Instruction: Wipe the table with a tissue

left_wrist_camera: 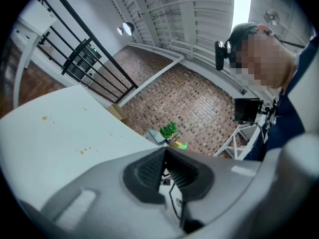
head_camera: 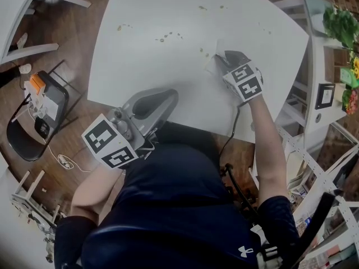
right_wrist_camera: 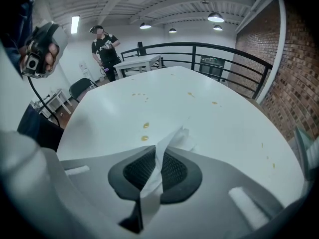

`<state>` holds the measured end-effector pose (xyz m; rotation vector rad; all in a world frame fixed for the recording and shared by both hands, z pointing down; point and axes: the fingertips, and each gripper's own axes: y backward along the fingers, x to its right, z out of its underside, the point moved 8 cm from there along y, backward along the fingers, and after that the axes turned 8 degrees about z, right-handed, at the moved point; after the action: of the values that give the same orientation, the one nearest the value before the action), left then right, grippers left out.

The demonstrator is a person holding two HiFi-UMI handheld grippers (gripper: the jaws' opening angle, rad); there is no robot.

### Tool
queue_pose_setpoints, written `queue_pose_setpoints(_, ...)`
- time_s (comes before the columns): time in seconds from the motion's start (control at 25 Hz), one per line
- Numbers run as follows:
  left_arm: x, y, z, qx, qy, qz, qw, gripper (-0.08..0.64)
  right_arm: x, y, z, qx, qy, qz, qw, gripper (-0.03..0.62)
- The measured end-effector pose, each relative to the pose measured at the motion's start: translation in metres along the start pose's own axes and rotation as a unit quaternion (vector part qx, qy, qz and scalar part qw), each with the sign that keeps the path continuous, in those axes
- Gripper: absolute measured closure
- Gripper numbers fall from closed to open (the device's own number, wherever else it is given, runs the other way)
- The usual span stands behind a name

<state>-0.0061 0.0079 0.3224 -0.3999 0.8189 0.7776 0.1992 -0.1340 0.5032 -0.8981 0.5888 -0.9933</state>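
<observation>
The white table (head_camera: 168, 66) carries small brown stains (head_camera: 162, 38), more of them toward its far side. My right gripper (head_camera: 223, 59) points down at the table's right part and is shut on a white tissue (head_camera: 213, 64). In the right gripper view the tissue (right_wrist_camera: 178, 137) runs up between the pads of the right gripper (right_wrist_camera: 162, 149) and spreads on the tabletop, right beside two stains (right_wrist_camera: 145, 132). My left gripper (head_camera: 170, 95) hovers about level over the table's near edge. Its tips meet in the left gripper view, and the left gripper (left_wrist_camera: 164, 151) holds nothing.
A black chair (head_camera: 22, 133) with an orange-and-white device (head_camera: 37, 88) stands on the floor at the left. White shelving (head_camera: 314, 66) with a green plant (head_camera: 339, 21) lines the right side. A person (right_wrist_camera: 104, 49) stands by another table beyond the far edge.
</observation>
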Motion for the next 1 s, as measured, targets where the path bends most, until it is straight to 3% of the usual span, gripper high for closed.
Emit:
queue_pose_setpoints(0.32,0.018,-0.009,0.008,0.016,-0.004,-0.015,0.9997,0.557,-0.026,-0.013,-0.024,0.021,0.023,0.006,0.999,0.569)
queue_pose_setpoints(0.76,0.044,-0.005,0.019,0.044,-0.026,-0.060,0.9969,0.557,-0.022,-0.023,-0.040,0.033,-0.001,0.009,0.999,0.569)
queue_pose_setpoints(1.0,0.045,-0.003,0.021,0.044,-0.029,-0.060,0.9968,0.557,-0.017,-0.029,-0.049,0.031,-0.034,0.024,0.999,0.569)
